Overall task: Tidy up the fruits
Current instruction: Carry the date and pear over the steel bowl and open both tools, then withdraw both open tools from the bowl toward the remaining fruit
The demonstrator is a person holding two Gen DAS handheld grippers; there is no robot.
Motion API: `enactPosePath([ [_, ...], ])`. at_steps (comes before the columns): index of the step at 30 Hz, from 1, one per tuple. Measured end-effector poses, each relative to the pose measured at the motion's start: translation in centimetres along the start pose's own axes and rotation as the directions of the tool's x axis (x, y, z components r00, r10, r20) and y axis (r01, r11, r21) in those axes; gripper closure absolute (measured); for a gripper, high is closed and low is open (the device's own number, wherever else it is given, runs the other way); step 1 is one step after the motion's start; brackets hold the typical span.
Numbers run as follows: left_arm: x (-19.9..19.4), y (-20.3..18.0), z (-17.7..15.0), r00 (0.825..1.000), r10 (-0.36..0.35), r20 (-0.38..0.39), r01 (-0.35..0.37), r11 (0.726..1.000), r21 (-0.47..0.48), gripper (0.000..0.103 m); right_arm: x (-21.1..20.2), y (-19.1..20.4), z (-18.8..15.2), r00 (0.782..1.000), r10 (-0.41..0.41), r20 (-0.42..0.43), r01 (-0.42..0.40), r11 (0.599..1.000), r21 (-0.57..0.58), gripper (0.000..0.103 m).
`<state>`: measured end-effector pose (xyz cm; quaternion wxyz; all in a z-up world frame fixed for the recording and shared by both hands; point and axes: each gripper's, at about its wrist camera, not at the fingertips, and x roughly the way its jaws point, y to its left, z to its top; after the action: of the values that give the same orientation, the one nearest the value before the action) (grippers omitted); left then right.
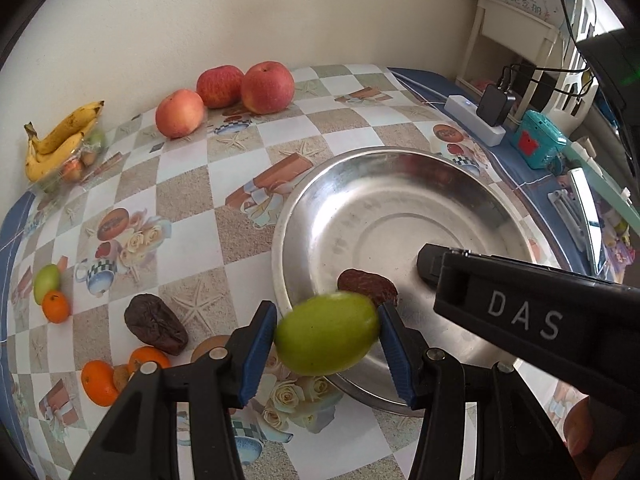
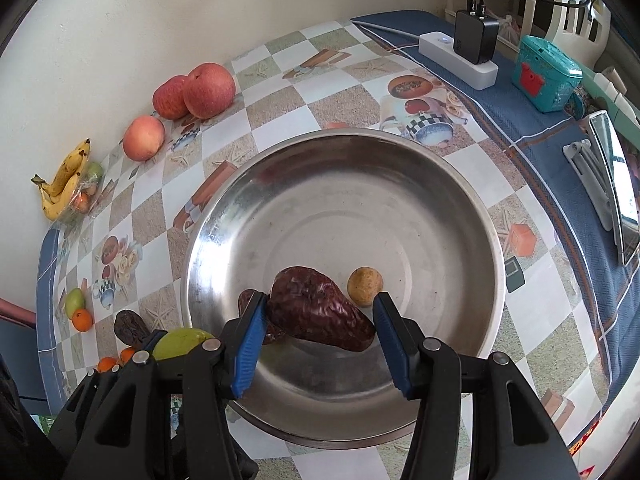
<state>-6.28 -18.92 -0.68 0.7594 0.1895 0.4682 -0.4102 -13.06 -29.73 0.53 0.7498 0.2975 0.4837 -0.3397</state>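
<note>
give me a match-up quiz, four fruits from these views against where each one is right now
Fruits:
1. green fruit
2. large dried date
3. bananas
4. round yellow-brown fruit

Places:
A. lying free in the metal basin, beside the right gripper
B. far table edge, by the wall
C. between the right gripper's jaws, over the basin
D. between the left gripper's jaws

Pairs: 1-D, 2-C, 3-B, 4-A

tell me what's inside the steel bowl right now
In the steel bowl: a large dark red date, a second dark one mostly hidden behind the right gripper's fingers, and a small yellowish round fruit. The near bowl floor is covered by the gripper.
</note>
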Motion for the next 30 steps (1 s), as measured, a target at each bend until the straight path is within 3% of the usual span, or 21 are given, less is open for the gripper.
enactPosePath([
  [9,-0.6,0.9,-0.1,1.000,0.003,0.003,-0.003,1.000,-0.011,0.044,0.2,-0.3,-0.2,1.000,0.002,-0.009,-0.002,1.000,0.013,0.047],
  [13,-0.5,2.6,-0.1,1.000,0.020,-0.023,-0.021,0.997,-0.072,0.043,0.2,-0.3,-0.3,1.000,0.001,-0.010,-0.001,1.000,0.013,0.047],
  [16,-0.5,5.0,-0.3,0.999,0.023,-0.047,-0.030,0.984,-0.173,0.043,0.2,-0.2,-0.4,1.000,-0.001,-0.011,0.001,1.000,0.009,0.047],
  [24,-1.7,12.6,-1.9,0.986,0.125,-0.111,-0.160,0.899,-0.407,0.043,0.1,1.6,-0.9,1.000,0.001,-0.012,-0.002,0.998,-0.067,0.048],
  [27,-2.5,15.3,-2.7,0.985,0.133,-0.107,-0.169,0.858,-0.485,0.043,-0.2,2.8,-1.2,1.000,0.012,-0.008,-0.013,0.994,-0.113,0.048],
  [30,-3.4,17.7,-3.7,0.985,0.137,-0.107,-0.174,0.814,-0.555,0.037,-0.5,3.8,-1.5,1.000,0.024,-0.007,-0.025,0.989,-0.147,0.048],
])
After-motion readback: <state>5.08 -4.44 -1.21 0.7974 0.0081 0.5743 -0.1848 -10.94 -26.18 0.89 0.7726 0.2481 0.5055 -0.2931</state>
